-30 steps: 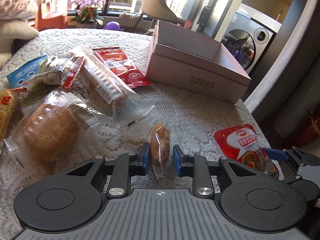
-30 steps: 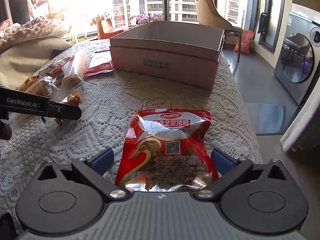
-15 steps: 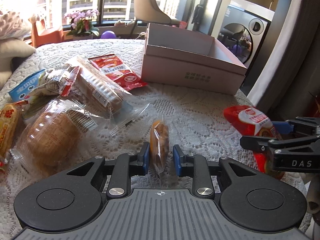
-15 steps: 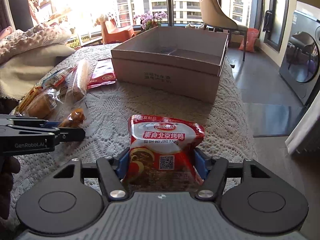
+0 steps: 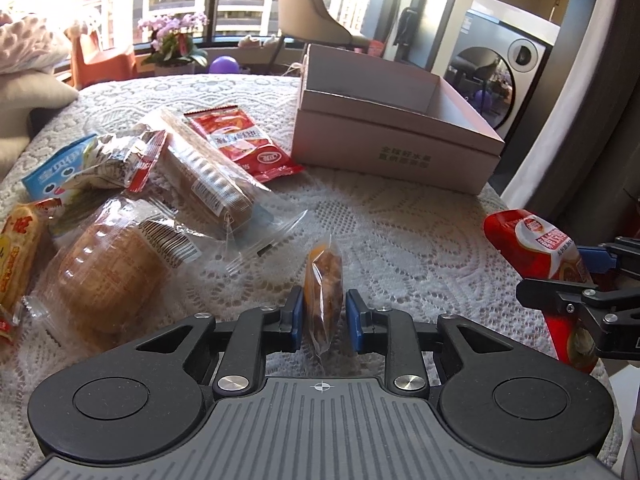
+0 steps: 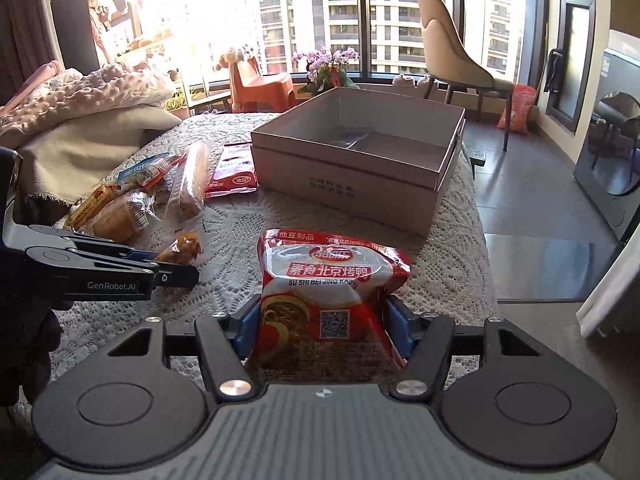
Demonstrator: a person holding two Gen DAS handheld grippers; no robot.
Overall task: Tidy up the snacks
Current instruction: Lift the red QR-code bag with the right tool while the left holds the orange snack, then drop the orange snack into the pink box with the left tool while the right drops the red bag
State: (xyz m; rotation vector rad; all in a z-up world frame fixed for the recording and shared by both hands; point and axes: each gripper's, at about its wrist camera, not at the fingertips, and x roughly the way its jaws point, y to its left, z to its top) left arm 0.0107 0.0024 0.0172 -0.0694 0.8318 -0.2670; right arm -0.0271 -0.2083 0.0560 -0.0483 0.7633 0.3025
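Note:
My left gripper is shut on a small clear packet of orange-brown snack and holds it above the lace tablecloth; the packet also shows in the right wrist view. My right gripper is shut on a red pouch with Chinese print, lifted off the table; the pouch shows at the right edge of the left wrist view. An open pink cardboard box stands at the back; in the right wrist view the box lies straight ahead with something small inside.
A pile of snacks lies on the left: a wrapped bun, a long biscuit sleeve, a red sachet, a blue-white packet. The table edge runs on the right, with floor, a chair and a washing machine beyond.
My right gripper closed on the red pouch and lifted it off the table. My left gripper has risen slightly with the orange packet.

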